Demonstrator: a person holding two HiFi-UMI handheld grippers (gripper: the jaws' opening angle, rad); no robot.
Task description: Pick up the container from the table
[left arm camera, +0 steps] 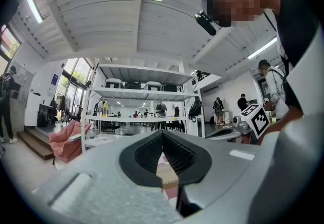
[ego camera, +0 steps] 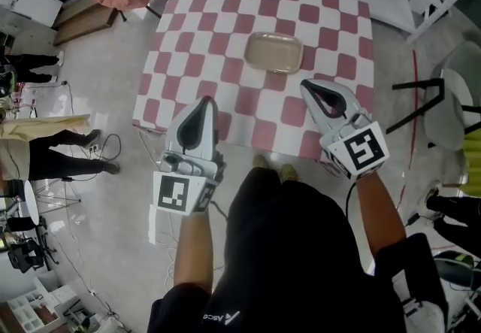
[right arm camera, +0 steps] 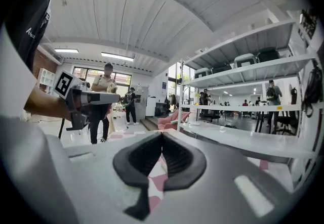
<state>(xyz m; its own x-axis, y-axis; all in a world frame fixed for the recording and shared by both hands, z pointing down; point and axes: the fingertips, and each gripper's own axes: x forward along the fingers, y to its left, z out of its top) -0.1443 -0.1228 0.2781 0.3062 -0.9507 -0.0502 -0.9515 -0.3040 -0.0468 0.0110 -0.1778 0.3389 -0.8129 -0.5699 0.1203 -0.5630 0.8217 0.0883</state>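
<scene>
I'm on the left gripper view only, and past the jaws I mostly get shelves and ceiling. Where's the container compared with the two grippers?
Observer: From the head view, the container sits upright on the checked table. It is ahead of the left gripper and the right gripper, roughly between them, and neither touches it.
Operator: Is the right gripper set to grab it?
Observer: Not yet. In the right gripper view its jaws are together with nothing between them.
Operator: Anything inside the container?
Observer: From above it looks empty, a shallow beige tray with rounded corners.
</scene>
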